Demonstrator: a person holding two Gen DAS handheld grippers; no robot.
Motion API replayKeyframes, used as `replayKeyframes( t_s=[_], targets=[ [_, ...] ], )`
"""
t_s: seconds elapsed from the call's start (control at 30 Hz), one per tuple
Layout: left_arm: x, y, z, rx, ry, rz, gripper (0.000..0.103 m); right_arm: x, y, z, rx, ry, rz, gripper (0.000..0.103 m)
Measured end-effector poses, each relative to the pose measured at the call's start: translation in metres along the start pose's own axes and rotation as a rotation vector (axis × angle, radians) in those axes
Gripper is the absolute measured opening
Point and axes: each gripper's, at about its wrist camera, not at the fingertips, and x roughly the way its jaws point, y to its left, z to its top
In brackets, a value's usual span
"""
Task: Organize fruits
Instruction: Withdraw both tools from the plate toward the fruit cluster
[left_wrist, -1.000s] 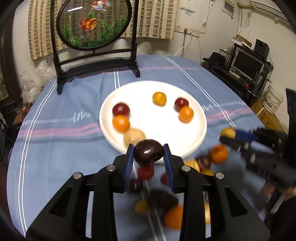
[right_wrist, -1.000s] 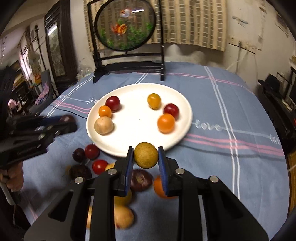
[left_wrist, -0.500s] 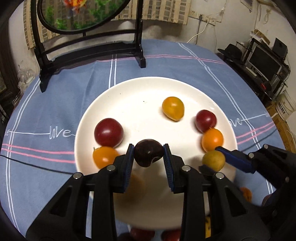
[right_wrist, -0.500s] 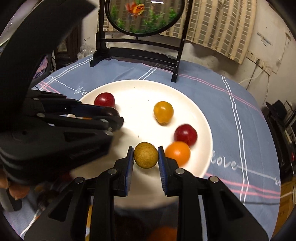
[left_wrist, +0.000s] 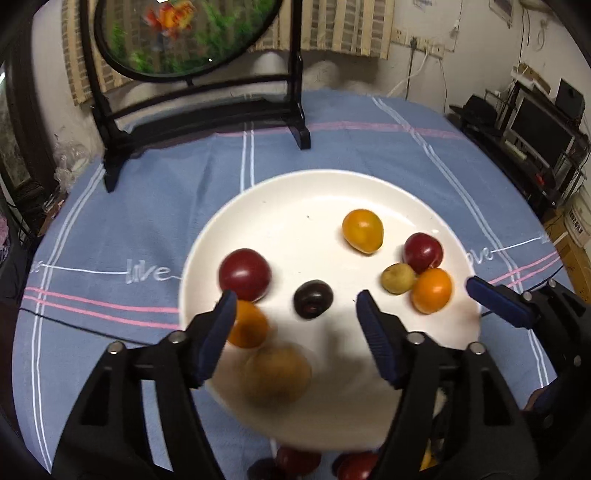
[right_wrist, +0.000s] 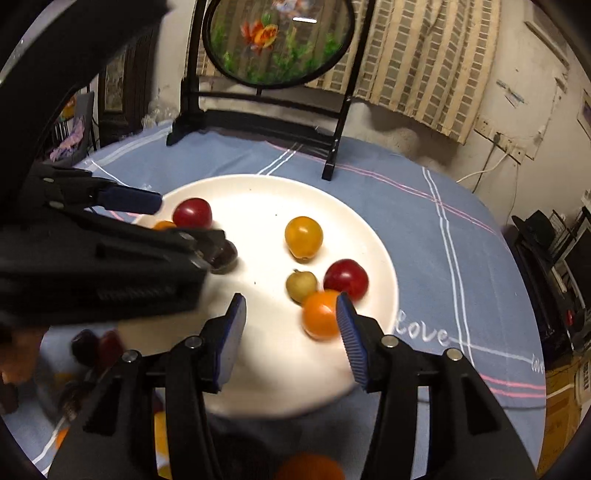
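A white plate (left_wrist: 295, 177) on the blue cloth holds several fruits. The dark plum (left_wrist: 313, 299) lies free on it between the fingertips of my left gripper (left_wrist: 295, 301), whose jaws are opening with the pads clear of it. In the right wrist view the small greenish-yellow fruit (right_wrist: 301, 285) rests against an orange fruit (right_wrist: 319, 314) and a red plum (right_wrist: 346, 278). It sits just beyond my right gripper (right_wrist: 290, 306), whose jaws are opening with nothing pressed between them. The left gripper's body hides part of the dark plum (right_wrist: 225, 258) there.
Also on the plate are a red plum (left_wrist: 244, 274), an orange fruit (left_wrist: 246, 325), a blurred tan fruit (left_wrist: 277, 373) and a yellow one (left_wrist: 362, 230). Loose fruits (left_wrist: 295, 461) lie on the cloth near the front. A black-framed goldfish screen (left_wrist: 301, 136) stands behind.
Both grippers moved forward over the plate, then opened. The dark plum left the left jaws and the greenish-yellow fruit left the right jaws; both now lie on the plate.
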Motion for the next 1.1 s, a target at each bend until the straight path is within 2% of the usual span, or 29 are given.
replayKeyframes(
  t_s=[0.2,0.37,0.5,0.73,1.1],
  targets=[
    [-0.041,0.012,-0.016,0.017,-0.067,0.013,0.086,-0.048,-0.019,-0.020,0.082,-0.027,-0.005,0.054],
    [-0.068,0.025,-0.042,0.028,-0.094,0.030,0.090,-0.074,-0.039,-0.047,0.180,-0.018,-0.015,0.054],
    [-0.081,0.034,-0.068,0.030,-0.089,0.039,0.090,-0.088,-0.048,-0.073,0.241,-0.005,-0.025,0.054],
    [-0.090,0.044,-0.117,0.007,-0.053,0.038,0.091,-0.097,-0.046,-0.120,0.318,0.042,0.012,0.054],
    [-0.090,0.050,-0.164,-0.030,-0.013,0.028,0.091,-0.100,-0.026,-0.150,0.322,0.085,0.039,0.054]
  ],
)
